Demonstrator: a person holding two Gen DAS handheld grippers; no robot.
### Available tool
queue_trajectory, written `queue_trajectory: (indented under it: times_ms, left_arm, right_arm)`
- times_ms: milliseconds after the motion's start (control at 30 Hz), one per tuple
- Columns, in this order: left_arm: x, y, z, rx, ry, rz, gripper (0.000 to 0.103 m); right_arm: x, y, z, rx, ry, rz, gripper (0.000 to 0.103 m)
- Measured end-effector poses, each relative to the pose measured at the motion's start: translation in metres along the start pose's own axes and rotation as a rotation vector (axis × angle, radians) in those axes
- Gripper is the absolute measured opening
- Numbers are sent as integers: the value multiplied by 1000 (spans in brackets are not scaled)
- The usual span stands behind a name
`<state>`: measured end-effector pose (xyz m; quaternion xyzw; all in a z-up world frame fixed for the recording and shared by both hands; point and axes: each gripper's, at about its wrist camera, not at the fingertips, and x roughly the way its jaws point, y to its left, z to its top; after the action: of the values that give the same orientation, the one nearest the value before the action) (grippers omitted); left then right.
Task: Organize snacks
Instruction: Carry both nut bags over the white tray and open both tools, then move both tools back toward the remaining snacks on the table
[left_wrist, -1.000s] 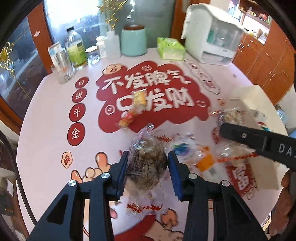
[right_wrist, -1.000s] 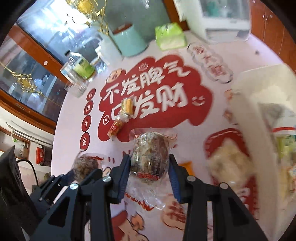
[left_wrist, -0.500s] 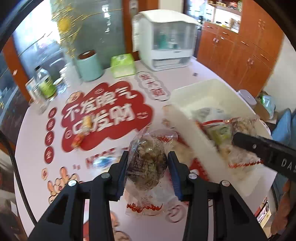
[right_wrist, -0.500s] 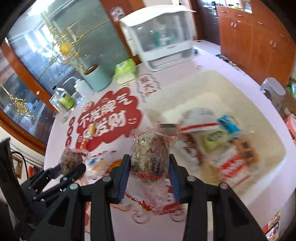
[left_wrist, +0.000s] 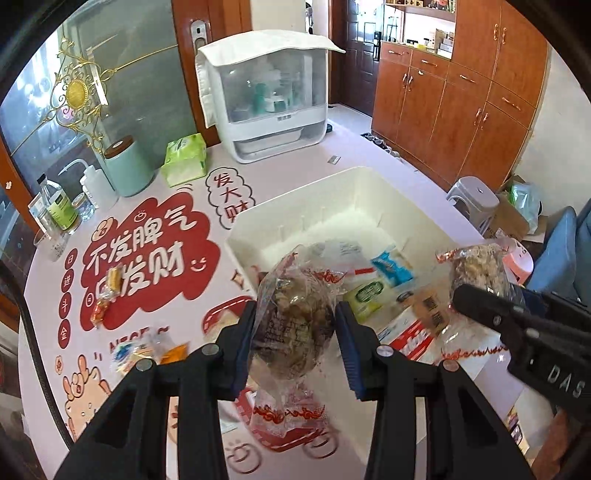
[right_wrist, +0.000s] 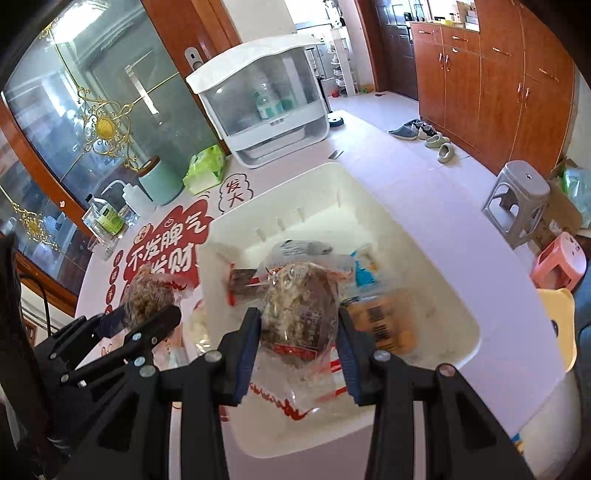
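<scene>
My left gripper (left_wrist: 295, 347) is shut on a clear-wrapped brown snack cake (left_wrist: 293, 325), held in the air above the near left corner of the white bin (left_wrist: 295, 195). My right gripper (right_wrist: 297, 347) is shut on a second wrapped snack cake (right_wrist: 301, 314), hanging over the bin (right_wrist: 436, 258), which holds several packets. In the left wrist view the right gripper (left_wrist: 480, 295) shows at the right with its cake (left_wrist: 480, 269). In the right wrist view the left gripper (right_wrist: 144, 317) shows at the left with its cake (right_wrist: 149, 295).
Loose snacks lie on the pink table: an orange and red pair (left_wrist: 107, 291) and a small heap (left_wrist: 147, 350) left of the bin. At the back stand a white cabinet appliance (left_wrist: 266, 96), green tissue pack (left_wrist: 184, 158), teal canister (left_wrist: 127, 166) and bottles (left_wrist: 59, 210).
Both grippers have carried their wrapped cakes to the right and a little up, from over the red print on the table to over the white bin. The grips look unchanged.
</scene>
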<state>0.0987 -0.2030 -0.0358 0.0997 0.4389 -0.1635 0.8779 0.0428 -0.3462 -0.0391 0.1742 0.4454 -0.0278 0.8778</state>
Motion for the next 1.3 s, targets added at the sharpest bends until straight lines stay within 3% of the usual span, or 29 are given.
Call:
queue_trajectory:
  times_ms: [300, 600, 633, 667, 733, 967, 1300]
  left_arm:
    - [27, -31, 14, -14, 12, 26, 40]
    - [42, -38, 9, -15, 39, 76, 42]
    - [42, -38, 8, -15, 32, 88, 48]
    - [41, -38, 8, -14, 29, 98, 68]
    - [37, -36, 6, -19, 14, 142, 87]
    - [32, -14, 0, -79, 27, 140, 88]
    - [13, -2, -14, -86, 19, 145, 88]
  right_arm:
    - [10, -28, 9, -62, 26, -27, 41]
    - [27, -40, 6, -84, 88, -15, 41]
    - [28, -39, 6, -90, 95, -11, 42]
    - [29, -38, 5, -95, 101, -6, 43]
    - [32, -37, 3, -98, 119, 1, 43]
    - [32, -32, 0, -100, 133, -10, 44]
    - [29, -18, -9, -119, 142, -18, 44]
